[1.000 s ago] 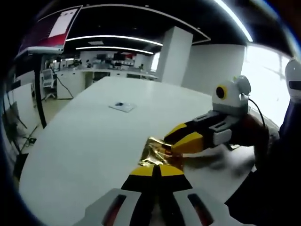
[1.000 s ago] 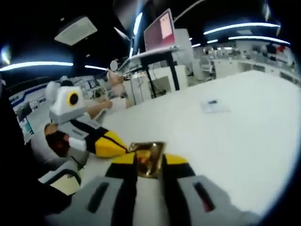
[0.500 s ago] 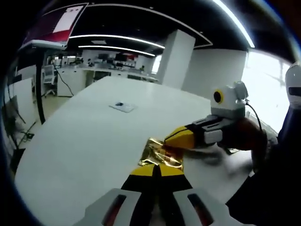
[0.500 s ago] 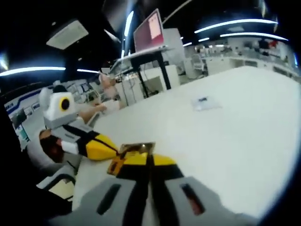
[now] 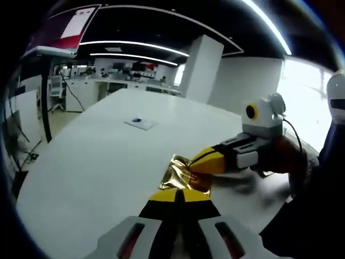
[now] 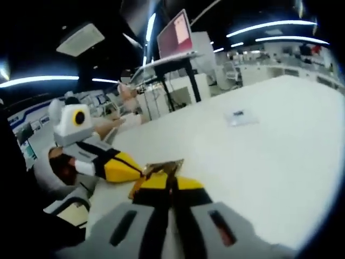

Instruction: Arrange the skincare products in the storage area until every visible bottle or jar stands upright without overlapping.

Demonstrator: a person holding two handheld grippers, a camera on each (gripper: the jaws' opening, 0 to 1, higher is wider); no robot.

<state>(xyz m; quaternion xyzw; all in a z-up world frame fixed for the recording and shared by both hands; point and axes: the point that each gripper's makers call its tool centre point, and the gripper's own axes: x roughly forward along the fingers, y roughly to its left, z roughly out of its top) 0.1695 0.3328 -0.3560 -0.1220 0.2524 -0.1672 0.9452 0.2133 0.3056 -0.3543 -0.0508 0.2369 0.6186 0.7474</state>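
Observation:
A crinkled gold foil sachet (image 5: 180,174) is held just above the white table (image 5: 91,167) between both grippers. My left gripper (image 5: 180,192) rises from the bottom of the left gripper view, shut on the sachet's near edge. My right gripper (image 5: 202,164) comes in from the right, yellow tips pinched on the sachet's far corner. In the right gripper view, my right gripper (image 6: 168,182) is shut on the thin edge of the sachet (image 6: 160,168), and the left gripper (image 6: 133,168) holds it from the left.
A small flat white packet (image 5: 140,123) lies farther out on the table, also seen as the packet (image 6: 237,115). A screen on a stand (image 6: 178,33) and desks stand beyond the table's edge. A white pillar (image 5: 200,65) rises behind.
My right gripper's jaws, apart around the sachet one second ago, have shut on it. The left gripper keeps its hold; the sachet has barely shifted.

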